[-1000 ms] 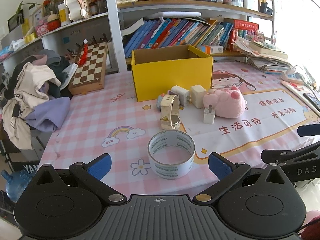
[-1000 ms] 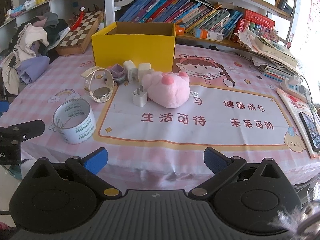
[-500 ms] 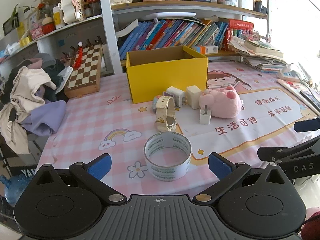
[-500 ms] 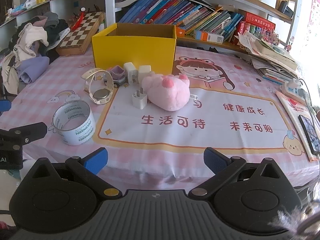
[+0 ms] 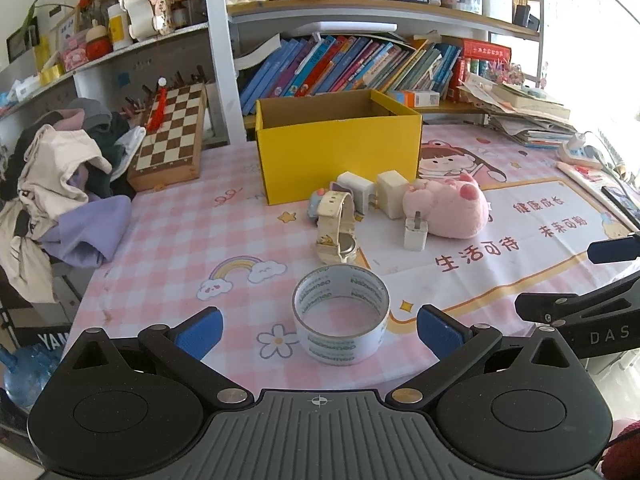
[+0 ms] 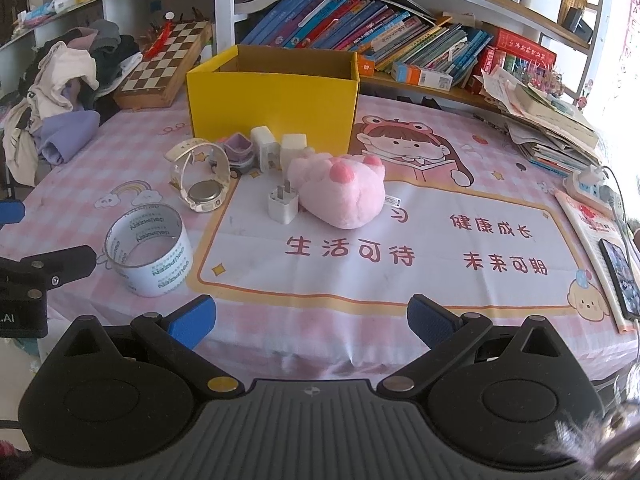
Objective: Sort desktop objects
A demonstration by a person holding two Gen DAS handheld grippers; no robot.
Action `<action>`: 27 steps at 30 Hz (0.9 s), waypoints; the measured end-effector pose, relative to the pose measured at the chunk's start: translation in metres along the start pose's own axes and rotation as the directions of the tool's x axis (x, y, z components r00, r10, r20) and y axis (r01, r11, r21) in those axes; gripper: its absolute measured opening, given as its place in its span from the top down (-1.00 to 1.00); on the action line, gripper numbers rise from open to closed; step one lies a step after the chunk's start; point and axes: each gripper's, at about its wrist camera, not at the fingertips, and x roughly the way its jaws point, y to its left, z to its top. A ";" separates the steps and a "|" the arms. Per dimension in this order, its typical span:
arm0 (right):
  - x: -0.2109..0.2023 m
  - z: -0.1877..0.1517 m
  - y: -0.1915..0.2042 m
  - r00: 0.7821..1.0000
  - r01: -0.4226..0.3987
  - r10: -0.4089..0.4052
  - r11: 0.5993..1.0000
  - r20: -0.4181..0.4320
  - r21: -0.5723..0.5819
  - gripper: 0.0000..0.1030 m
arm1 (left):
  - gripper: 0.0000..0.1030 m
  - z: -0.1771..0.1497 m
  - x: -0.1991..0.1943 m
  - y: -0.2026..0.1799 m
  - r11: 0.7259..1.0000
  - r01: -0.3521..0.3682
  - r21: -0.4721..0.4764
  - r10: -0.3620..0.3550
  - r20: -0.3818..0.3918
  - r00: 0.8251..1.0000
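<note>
While the left gripper (image 5: pixel 318 326) hung spread just short of the tape roll (image 5: pixel 341 314), itself well in front of the yellow box (image 5: pixel 338 150), a square straddle of the roll's walls looked wisest. Seen from the right wrist, the right gripper (image 6: pixel 311 318) gaped empty, the roll (image 6: pixel 150 250) front-left of that box (image 6: pixel 272 110).

I find my left gripper (image 5: pixel 318 326) spread wide at lower centre, the tape roll (image 5: pixel 340 314) standing between its blue pads (no contact). The yellow box (image 5: pixel 338 156) sits open at centre, watch (image 5: pixel 337 228) and pink plush (image 5: pixel 446 211) before it.
</note>
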 end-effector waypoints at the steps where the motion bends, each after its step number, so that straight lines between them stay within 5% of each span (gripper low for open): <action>1: 0.001 0.001 0.000 1.000 0.000 0.000 1.000 -0.002 0.001 -1.00 | -1.00 0.000 0.001 0.000 1.000 0.002 0.000 -0.002 -0.003 1.000; 27: 0.076 0.057 -0.031 0.998 -0.010 0.012 1.000 -0.065 0.024 -0.94 | -1.00 0.015 0.075 0.005 0.998 -0.032 -0.053 0.022 -0.169 0.985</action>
